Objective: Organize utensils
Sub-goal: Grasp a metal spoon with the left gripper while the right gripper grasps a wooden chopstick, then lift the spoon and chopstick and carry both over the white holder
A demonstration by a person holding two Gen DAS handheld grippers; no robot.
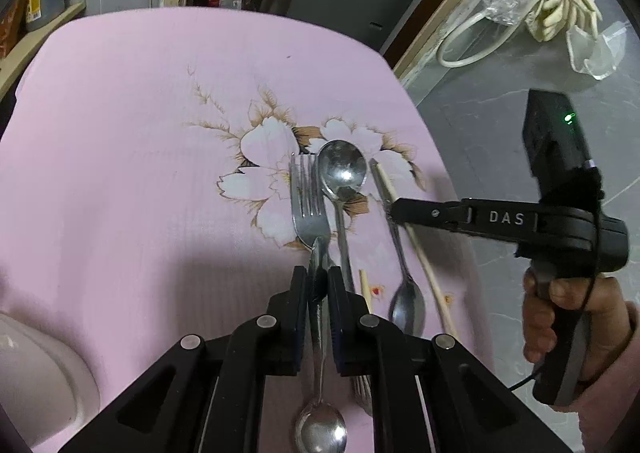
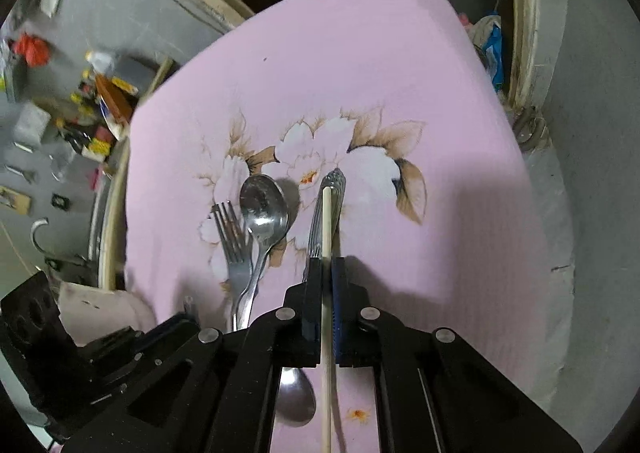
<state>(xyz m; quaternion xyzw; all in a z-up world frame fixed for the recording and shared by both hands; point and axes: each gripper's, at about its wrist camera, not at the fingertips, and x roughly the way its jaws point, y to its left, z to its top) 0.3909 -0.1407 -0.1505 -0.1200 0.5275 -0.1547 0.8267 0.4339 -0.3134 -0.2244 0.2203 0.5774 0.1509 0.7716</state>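
Observation:
On the pink flowered cloth (image 1: 140,113) lie a fork (image 1: 306,209), a large spoon (image 1: 342,169) and a spoon with a patterned handle (image 1: 408,305). My left gripper (image 1: 318,281) is shut on the fork's handle, just below the tines. A smaller spoon's bowl (image 1: 320,429) shows beneath it, in line with that handle. My right gripper (image 2: 327,265) is shut on a pale wooden chopstick (image 2: 327,221), which runs alongside the patterned handle (image 2: 334,189). Fork (image 2: 234,245) and large spoon (image 2: 264,205) sit to its left. Seen from the left wrist, the right gripper (image 1: 394,209) clamps the chopstick (image 1: 424,257) from the right.
A second chopstick's end (image 1: 366,289) pokes out by the left gripper's right finger. A white rounded dish (image 1: 40,365) sits at the lower left. A person's hand (image 1: 568,313) holds the right gripper. The cloth's right edge drops to a grey floor (image 1: 500,125).

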